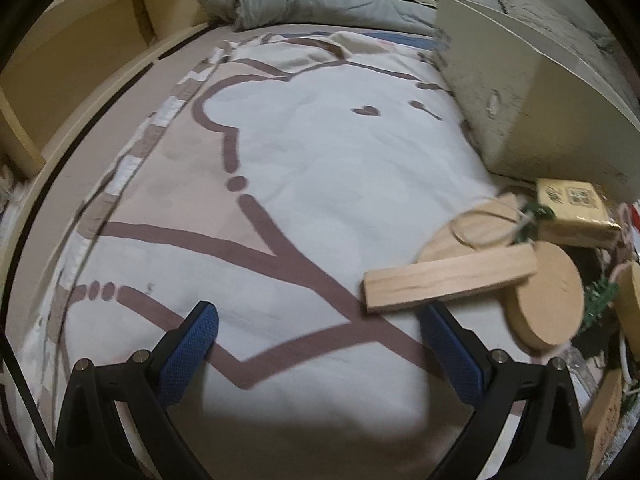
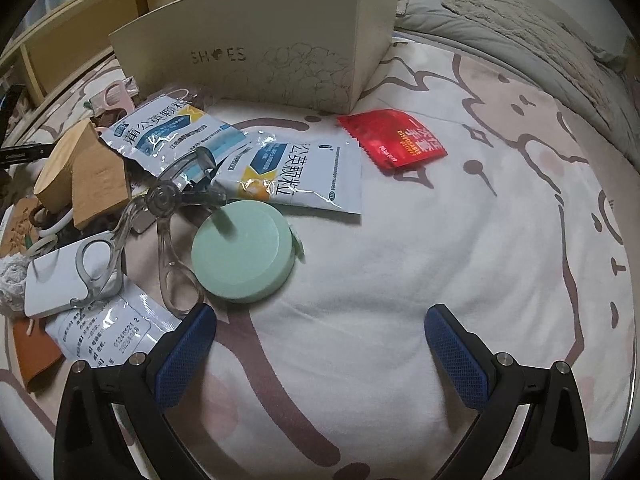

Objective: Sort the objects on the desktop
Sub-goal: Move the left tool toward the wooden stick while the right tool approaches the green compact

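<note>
My left gripper (image 1: 318,322) is open and empty above the bedsheet. A wooden block (image 1: 450,278) lies just beyond its right finger, resting on two round wooden discs (image 1: 548,294). A small printed box (image 1: 572,210) sits behind them. My right gripper (image 2: 320,324) is open and empty. A green round tape measure (image 2: 242,254) lies just ahead of its left finger, beside clear scissors (image 2: 168,208). White medicine sachets (image 2: 304,178) and a red glove packet (image 2: 394,138) lie further off.
A cream shoe box (image 2: 272,44) stands at the back, also in the left wrist view (image 1: 532,92). A white card (image 2: 60,276), wooden pieces (image 2: 86,172) and cords crowd the left. A wooden bed frame (image 1: 80,64) and grey duvet (image 1: 304,4) border the sheet.
</note>
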Available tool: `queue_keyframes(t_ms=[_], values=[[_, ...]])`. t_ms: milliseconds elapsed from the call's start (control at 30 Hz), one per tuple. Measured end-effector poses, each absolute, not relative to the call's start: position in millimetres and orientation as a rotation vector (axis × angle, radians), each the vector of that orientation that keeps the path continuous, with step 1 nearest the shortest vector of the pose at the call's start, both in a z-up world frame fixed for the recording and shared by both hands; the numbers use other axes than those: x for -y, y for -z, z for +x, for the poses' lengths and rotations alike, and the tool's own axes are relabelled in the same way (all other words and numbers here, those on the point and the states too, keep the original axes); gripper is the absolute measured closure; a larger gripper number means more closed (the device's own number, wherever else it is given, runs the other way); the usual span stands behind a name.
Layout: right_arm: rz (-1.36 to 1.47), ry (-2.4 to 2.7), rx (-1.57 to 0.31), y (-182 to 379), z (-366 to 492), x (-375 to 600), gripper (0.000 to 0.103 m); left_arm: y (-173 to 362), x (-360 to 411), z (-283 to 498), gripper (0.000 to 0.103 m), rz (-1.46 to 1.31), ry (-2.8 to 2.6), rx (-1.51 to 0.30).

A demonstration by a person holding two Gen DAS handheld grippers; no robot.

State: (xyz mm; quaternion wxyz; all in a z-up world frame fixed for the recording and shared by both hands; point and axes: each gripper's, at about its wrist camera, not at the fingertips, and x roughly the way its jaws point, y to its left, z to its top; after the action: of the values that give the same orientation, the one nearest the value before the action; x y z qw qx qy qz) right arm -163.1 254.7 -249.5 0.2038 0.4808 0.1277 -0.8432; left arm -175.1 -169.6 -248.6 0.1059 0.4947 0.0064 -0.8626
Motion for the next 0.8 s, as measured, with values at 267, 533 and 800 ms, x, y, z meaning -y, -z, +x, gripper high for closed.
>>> queue_keyframes(t_ms=[267, 533, 800], values=[[1.371, 2.337, -0.348, 248.5, -164.6, -254.2, 0.000, 247.3, 191.3, -174.6, 0.000, 1.410, 2.471, -0.040], [1.430, 2.347, -0.296, 243.8, -178.0, -254.4, 0.000, 247.2, 199.1, -172.3, 0.000, 1.396, 2.462, -0.046], [1.504, 2.416, -0.288, 240.8, -195.5, -271.0, 0.000, 250.4, 199.3, -172.6, 0.000, 1.404, 2.461, -0.034]])
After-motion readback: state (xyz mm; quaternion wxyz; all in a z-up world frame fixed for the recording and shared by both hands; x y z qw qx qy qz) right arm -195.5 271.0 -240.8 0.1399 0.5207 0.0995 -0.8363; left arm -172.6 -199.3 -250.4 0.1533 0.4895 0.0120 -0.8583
